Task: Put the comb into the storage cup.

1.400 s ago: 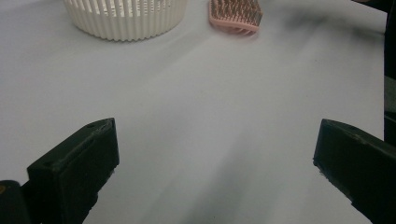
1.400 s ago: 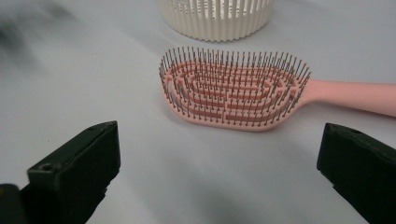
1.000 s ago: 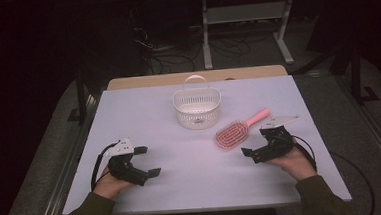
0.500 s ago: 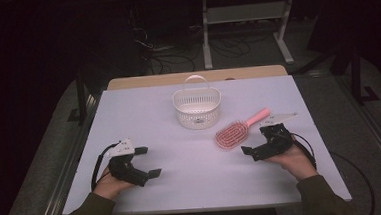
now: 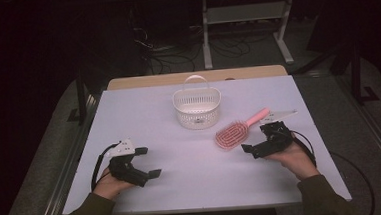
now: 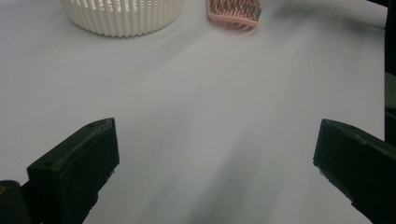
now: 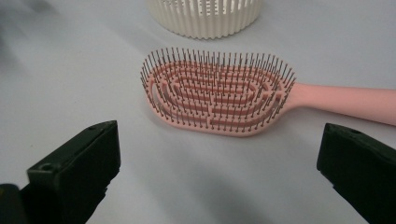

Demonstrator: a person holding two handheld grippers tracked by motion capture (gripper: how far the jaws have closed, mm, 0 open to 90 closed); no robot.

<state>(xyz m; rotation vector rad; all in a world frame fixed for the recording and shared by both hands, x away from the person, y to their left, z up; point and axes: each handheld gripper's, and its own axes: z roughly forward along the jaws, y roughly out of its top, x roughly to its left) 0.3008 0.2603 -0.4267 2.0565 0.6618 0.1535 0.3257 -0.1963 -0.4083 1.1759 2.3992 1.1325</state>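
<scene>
Pink plastic, moulded as an open lattice and studded with fine dark bristles, forms the hairbrush [image 5: 236, 132] that we take as the object of the coming move; it lies bristles-up on the pale, matte table [image 5: 193, 177], just to the front-right of the white slotted basket [image 5: 196, 108] and apart from it. We place its oval head toward the table's middle and its smooth, tapering handle running away up and to the right, so the long axis is a diagonal. Our right gripper [image 5: 253, 150] rests near the head on its right-hand side, jaws spread wide and holding nothing; in the right gripper view the hairbrush [image 7: 219, 98] lies straight ahead, broadside across the gap between the jaws, handle trailing off to the right of that view, with the ribbed basket [image 7: 205, 16] wall beyond it. Our left gripper [image 5: 149, 162] sits well apart on the table's left side, jaws likewise spread and empty; in the left gripper view the hairbrush [image 6: 235, 13] and the basket [image 6: 122, 17] appear far ahead. We judge the right hand the nearer by a clear margin, and a short forward advance should bring its jaws astride the head, across the narrower width
</scene>
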